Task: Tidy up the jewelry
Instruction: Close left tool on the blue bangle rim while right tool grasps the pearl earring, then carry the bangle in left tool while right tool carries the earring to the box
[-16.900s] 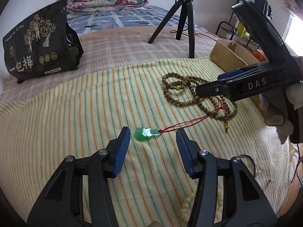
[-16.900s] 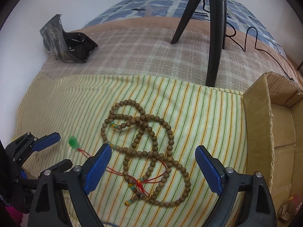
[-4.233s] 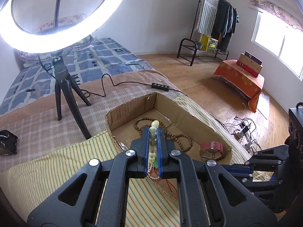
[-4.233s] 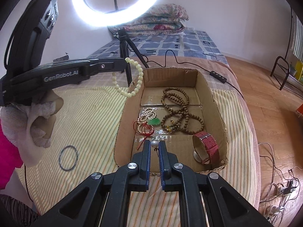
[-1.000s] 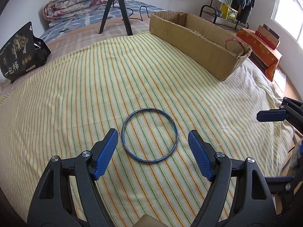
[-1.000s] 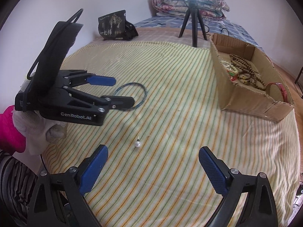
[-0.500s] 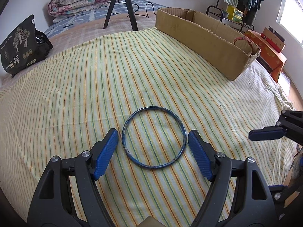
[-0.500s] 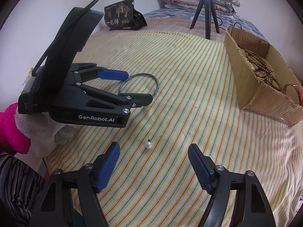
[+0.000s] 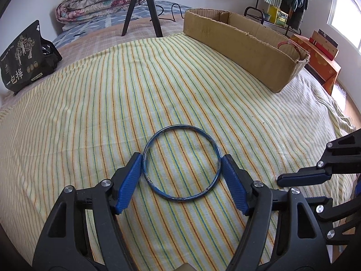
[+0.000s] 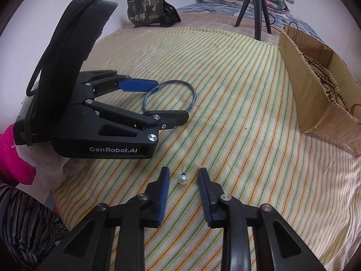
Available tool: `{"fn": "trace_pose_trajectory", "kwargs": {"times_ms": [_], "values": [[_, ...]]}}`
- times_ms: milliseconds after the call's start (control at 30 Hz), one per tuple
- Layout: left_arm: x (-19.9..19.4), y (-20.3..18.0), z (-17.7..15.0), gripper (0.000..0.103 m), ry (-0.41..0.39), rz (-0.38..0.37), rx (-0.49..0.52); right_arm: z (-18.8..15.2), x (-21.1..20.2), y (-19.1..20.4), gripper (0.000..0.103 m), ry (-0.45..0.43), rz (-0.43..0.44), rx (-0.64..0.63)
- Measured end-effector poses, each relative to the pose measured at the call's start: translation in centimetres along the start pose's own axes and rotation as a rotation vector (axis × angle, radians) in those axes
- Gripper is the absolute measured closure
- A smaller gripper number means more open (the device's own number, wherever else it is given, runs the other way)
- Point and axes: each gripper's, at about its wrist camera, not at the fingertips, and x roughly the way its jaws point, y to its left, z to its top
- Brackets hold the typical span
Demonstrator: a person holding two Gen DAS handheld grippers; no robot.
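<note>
A thin blue bangle (image 9: pixel 180 125) lies flat on the striped cloth. My left gripper (image 9: pixel 181 158) straddles it and its jaws are closing. The blue pads (image 9: pixel 133 176) stand right at the ring's two sides, and the ring still rests on the cloth. From the right wrist view the same bangle (image 10: pixel 191 92) sits between the left gripper's fingers (image 10: pixel 137 82). A small pearl stud earring (image 10: pixel 182 179) lies on the cloth between the pads of my right gripper (image 10: pixel 183 170). Those jaws are closing too, with a narrow gap left on each side of the pearl.
A long cardboard box (image 9: pixel 237 45) stands at the far right of the bed, holding wooden beads (image 10: pixel 325 76) and a red strap (image 9: pixel 291 44). A black bag (image 9: pixel 22 56) and a tripod (image 9: pixel 144 6) stand at the back. A gloved hand (image 10: pixel 45 164) holds the left gripper.
The right gripper's jaws have narrowed from wide apart to close around the pearl stud, and it has come nearer the cloth. The left pads have drawn in to the bangle's sides.
</note>
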Motion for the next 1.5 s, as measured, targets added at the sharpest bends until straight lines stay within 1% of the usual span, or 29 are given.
{"fn": "trace_pose_trajectory", "kwargs": {"times_ms": [67,100,533,767,1167,1500], "values": [[0.0,0.1,0.1,0.03,0.001,-0.003,0.0,0.0,0.0,0.1,0.094,0.002,-0.001,-0.006],[-0.1,0.1,0.1,0.03,0.001,-0.005,-0.002,0.1,0.0,0.0,0.096,0.001,-0.003,-0.005],[-1.5,0.5,0.1,0.03,-0.014,-0.002,-0.02,0.1,-1.2,-0.3,0.096,-0.035,-0.01,0.019],[-3.0,0.8,0.7,0.03,-0.041,-0.001,-0.026,0.1,-3.0,-0.4,0.096,-0.065,-0.026,0.026],[-5.9,0.1,3.6,0.03,-0.112,-0.003,0.006,0.3,-7.0,-2.4,0.096,-0.132,-0.075,0.065],[-6.6,-1.5,6.3,0.03,-0.154,-0.022,0.034,0.8,-10.4,-5.2,0.096,-0.187,-0.126,0.105]]}}
